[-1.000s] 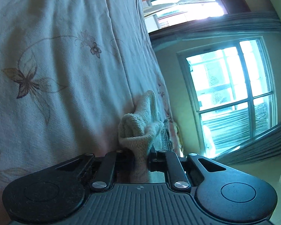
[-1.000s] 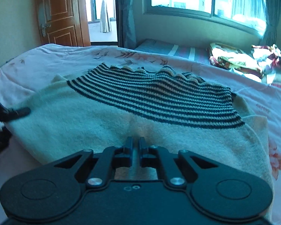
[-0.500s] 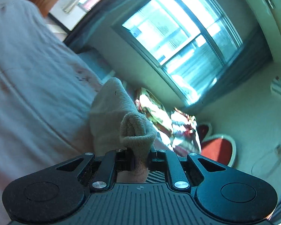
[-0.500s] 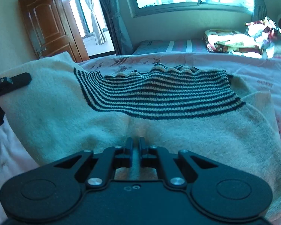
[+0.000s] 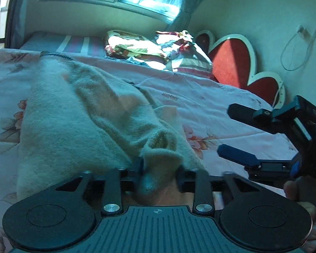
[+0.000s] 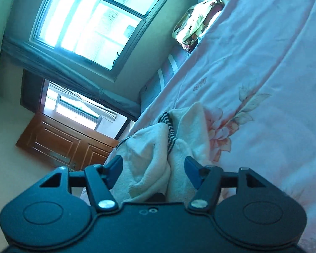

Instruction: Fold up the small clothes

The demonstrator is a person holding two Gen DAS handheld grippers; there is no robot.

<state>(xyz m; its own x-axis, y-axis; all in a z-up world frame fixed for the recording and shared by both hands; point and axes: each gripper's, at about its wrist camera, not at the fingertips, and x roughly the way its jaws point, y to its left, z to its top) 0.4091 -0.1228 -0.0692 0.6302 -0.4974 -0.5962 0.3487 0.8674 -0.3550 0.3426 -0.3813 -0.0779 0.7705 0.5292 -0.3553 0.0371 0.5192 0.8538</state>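
Note:
A cream knitted sweater [image 5: 73, 122] with dark stripes lies folded over on the pink floral bedsheet [image 5: 210, 105]. My left gripper [image 5: 159, 166] has its jaws parted, with a bunched edge of the sweater lying loosely between them. My right gripper [image 6: 153, 166] is open, and folds of the sweater [image 6: 158, 164] with a bit of the striped band sit between its blue fingers [image 6: 192, 168] without being pinched. The right gripper also shows in the left wrist view [image 5: 231, 130], open, to the right of the sweater.
Colourful folded bedding [image 5: 137, 46] lies at the far side of the bed. A red heart-shaped headboard [image 5: 231, 63] stands at the right. A window [image 6: 90, 21] and a wooden door [image 6: 59, 141] are behind. The sheet [image 6: 273, 84] stretches to the right.
Both grippers swung over with the lifted sweater edge, laid it down folded on the bed, and opened their jaws. The right gripper is now tilted sideways.

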